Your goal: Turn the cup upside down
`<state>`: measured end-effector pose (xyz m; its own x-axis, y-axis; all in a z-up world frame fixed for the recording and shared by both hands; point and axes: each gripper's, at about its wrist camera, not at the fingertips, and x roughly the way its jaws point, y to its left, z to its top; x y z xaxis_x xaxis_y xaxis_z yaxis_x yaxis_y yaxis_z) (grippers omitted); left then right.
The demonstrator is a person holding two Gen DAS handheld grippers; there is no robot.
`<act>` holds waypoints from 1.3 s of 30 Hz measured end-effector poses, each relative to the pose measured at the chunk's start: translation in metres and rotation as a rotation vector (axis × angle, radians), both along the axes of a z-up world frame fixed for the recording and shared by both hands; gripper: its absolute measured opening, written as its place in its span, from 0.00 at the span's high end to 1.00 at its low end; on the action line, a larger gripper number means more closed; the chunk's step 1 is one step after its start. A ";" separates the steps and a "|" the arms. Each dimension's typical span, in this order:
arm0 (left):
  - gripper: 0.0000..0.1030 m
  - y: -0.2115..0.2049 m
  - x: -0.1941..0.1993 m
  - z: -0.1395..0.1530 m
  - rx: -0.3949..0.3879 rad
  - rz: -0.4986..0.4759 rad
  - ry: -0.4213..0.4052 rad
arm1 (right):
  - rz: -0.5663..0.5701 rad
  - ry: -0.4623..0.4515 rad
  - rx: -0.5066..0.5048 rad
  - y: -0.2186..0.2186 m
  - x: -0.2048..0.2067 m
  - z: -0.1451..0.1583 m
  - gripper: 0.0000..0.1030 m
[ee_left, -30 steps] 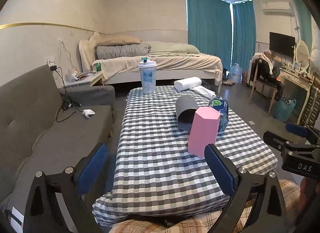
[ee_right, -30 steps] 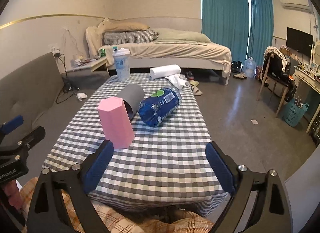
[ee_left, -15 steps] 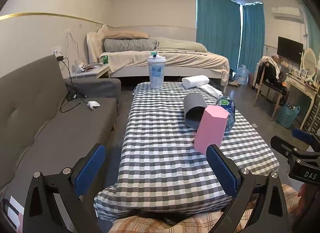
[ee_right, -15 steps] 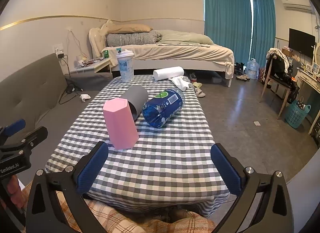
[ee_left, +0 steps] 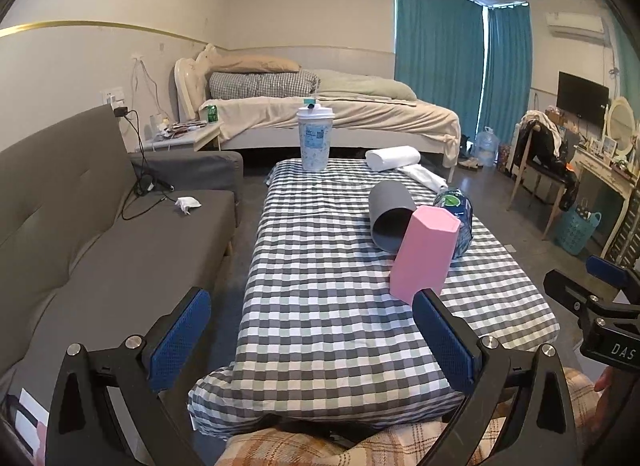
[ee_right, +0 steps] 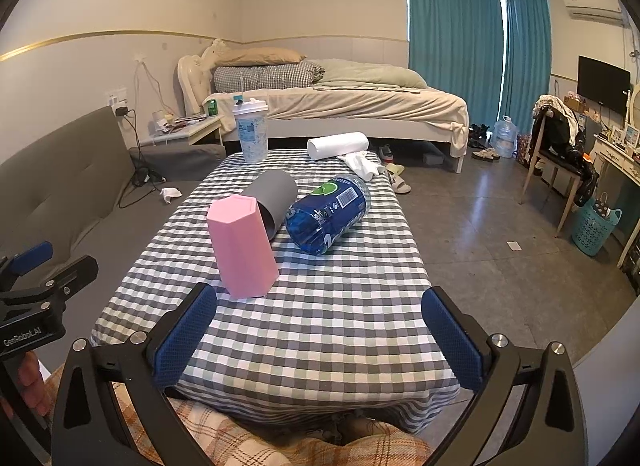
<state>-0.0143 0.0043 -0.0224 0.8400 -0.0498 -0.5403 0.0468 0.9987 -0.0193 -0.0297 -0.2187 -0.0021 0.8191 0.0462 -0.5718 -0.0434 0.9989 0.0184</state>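
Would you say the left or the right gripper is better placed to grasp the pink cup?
Probably the left gripper: the pink cup stands just beyond its right finger, while it sits further from the right gripper. Both are open.

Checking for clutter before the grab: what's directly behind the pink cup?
Behind the pink cup lies a gray cup on its side, its mouth partly covered by the pink one. A blue bottle lies beside it. Whether they touch is hidden.

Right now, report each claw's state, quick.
Left claw: open, holding nothing, short of the pink hexagonal plastic cup.
Right claw: open, holding nothing, over the near edge of the checked tablecloth.
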 end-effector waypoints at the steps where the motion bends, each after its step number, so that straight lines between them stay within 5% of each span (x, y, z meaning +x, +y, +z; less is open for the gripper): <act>1: 0.00 0.000 0.000 0.000 0.000 0.000 -0.001 | 0.001 -0.001 0.000 0.000 0.000 0.000 0.00; 39: 0.00 -0.002 0.001 -0.002 -0.001 0.006 0.014 | -0.008 0.012 -0.015 0.002 0.002 -0.004 0.00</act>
